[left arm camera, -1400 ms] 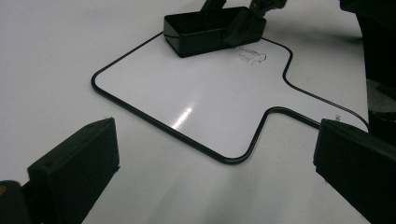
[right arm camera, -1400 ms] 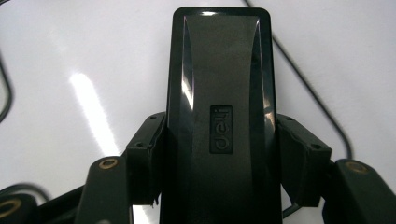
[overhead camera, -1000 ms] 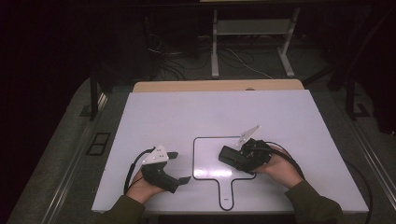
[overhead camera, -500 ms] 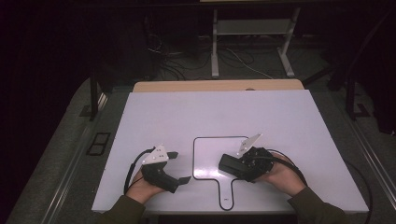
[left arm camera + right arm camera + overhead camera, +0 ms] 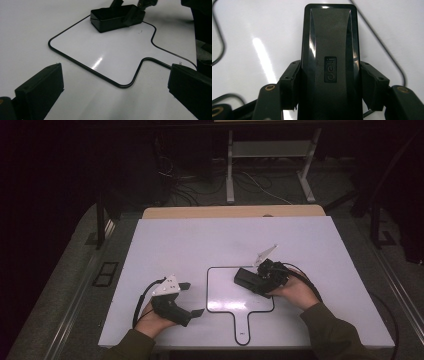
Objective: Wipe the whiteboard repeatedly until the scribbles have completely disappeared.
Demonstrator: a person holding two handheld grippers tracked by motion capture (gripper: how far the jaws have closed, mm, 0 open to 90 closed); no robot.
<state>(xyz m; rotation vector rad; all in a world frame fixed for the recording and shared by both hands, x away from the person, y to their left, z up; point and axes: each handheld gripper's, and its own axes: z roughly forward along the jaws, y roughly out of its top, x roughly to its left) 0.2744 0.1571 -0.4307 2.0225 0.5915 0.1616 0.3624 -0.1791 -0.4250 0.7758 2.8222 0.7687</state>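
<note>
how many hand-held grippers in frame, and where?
2. The left hand-held gripper sits open near the table's front-left edge, beside the outlined shape. The right hand-held gripper is over the outline's right side, shut on a black eraser.

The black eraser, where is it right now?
The black eraser sits in the high view's right half, clamped in the right gripper, over the upper right of the paddle-shaped outline.

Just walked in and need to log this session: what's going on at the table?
A person holds a gripper in each hand. The right gripper is clamped on a black eraser, on the small whiteboard lying on the white table. The left gripper rests open beside the board, empty.
</note>
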